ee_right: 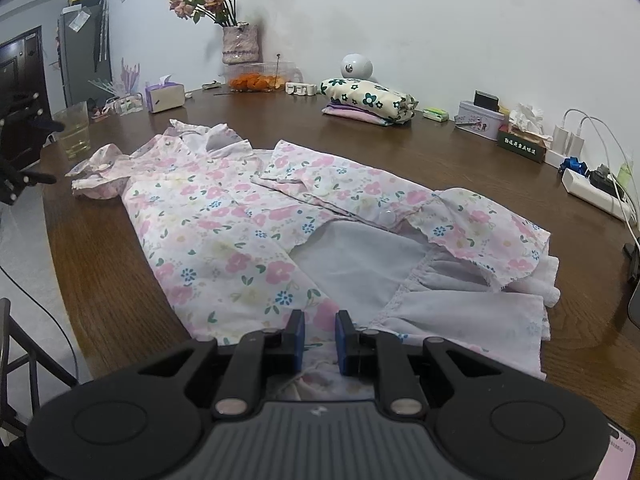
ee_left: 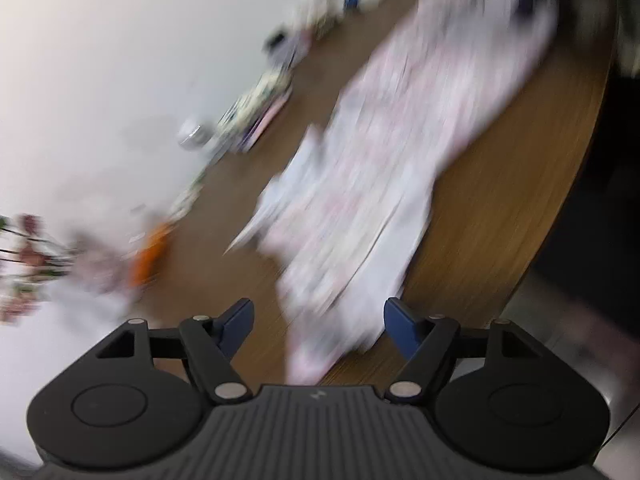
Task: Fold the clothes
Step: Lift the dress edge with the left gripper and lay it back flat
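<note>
A pink floral dress [ee_right: 224, 216] lies spread on the brown wooden table [ee_right: 440, 152], with its collar at the far left and its white lining turned up near me. My right gripper [ee_right: 320, 336] sits at the near hem, its blue pads close together with bunched dress fabric between them. The left wrist view is badly blurred. In it the left gripper [ee_left: 319, 312] stands open with nothing between its fingers, and the dress [ee_left: 380, 160] stretches away over the table [ee_left: 500, 200]. In the right wrist view the left gripper [ee_right: 56, 152] shows at the left edge, off the dress's sleeve.
A stack of folded clothes [ee_right: 368, 102] lies at the back. A glass [ee_right: 76, 130], a tissue box [ee_right: 164, 96], a vase of roses [ee_right: 240, 44], a tin [ee_right: 478, 120] and a power strip [ee_right: 592, 192] line the far and side edges. A phone [ee_right: 622, 456] lies at the near right.
</note>
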Tool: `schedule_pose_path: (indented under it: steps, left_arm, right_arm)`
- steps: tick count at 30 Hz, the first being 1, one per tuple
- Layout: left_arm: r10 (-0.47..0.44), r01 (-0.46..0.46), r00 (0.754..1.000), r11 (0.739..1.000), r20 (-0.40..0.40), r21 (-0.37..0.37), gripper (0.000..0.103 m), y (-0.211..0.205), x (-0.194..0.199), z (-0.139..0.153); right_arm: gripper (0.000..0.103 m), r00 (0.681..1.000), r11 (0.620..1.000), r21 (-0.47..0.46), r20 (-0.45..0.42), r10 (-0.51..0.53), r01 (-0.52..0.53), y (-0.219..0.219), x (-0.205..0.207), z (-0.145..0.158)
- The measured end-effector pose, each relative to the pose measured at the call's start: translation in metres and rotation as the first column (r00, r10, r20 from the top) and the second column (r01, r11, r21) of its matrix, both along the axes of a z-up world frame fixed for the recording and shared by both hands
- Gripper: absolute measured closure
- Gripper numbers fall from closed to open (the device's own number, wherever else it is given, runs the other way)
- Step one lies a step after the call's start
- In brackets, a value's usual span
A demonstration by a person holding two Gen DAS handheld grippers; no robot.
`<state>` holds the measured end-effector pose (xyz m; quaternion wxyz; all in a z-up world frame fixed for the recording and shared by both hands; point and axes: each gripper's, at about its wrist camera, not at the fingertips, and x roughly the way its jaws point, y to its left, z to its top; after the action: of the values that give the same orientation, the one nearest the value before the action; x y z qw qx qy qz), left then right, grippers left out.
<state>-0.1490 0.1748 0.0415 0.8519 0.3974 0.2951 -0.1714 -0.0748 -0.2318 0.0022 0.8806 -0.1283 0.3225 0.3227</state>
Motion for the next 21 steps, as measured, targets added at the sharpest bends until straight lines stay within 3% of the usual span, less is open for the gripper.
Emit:
schedule_pose_path:
  steps: [2, 4, 6, 8, 14, 18, 21]
  left_arm:
    - [-0.071, 0.066, 0.996, 0.994, -0.059, -0.082, 0.038, -0.011, 0.008, -0.003]
    - [-0.115, 0.106, 0.987, 0.991, -0.109, -0.08, 0.052, -0.017, 0.02, -0.015]
    - [-0.109, 0.1, 0.983, 0.993, -0.146, -0.067, 0.078, -0.013, 0.034, -0.024]
    - [-0.098, 0.082, 0.977, 0.993, -0.188, -0.088, 0.095, -0.001, 0.048, -0.025]
    - [-0.114, 0.092, 0.974, 0.989, -0.197, -0.117, 0.098, 0.026, 0.084, -0.002]
    - [-0.127, 0.117, 0.957, 0.992, -0.262, -0.051, 0.099, 0.013, 0.114, -0.031]
    - [-0.106, 0.097, 0.965, 0.994, -0.241, -0.048, 0.09, 0.011, 0.122, -0.033]
  right_arm:
    - [0.088, 1.0, 1.0, -0.014, 0.003, 0.013, -0.013, 0.0, -0.001, 0.001]
    - [0.088, 0.999, 0.999, -0.021, 0.004, 0.035, -0.035, -0.003, -0.001, 0.001]
    - [0.088, 0.998, 0.998, -0.026, 0.009, 0.06, -0.06, -0.006, -0.001, 0.002]
    - [0.088, 0.997, 0.996, -0.031, 0.006, 0.08, -0.08, -0.008, 0.002, 0.003]
    - [0.083, 0.995, 0.994, -0.051, 0.006, 0.101, -0.1, -0.001, 0.007, 0.005]
    - [0.079, 0.996, 0.995, -0.045, 0.013, 0.091, -0.09, 0.0, 0.01, 0.003]
    - [0.078, 0.997, 0.995, -0.067, 0.026, 0.071, -0.069, 0.0, 0.008, 0.005]
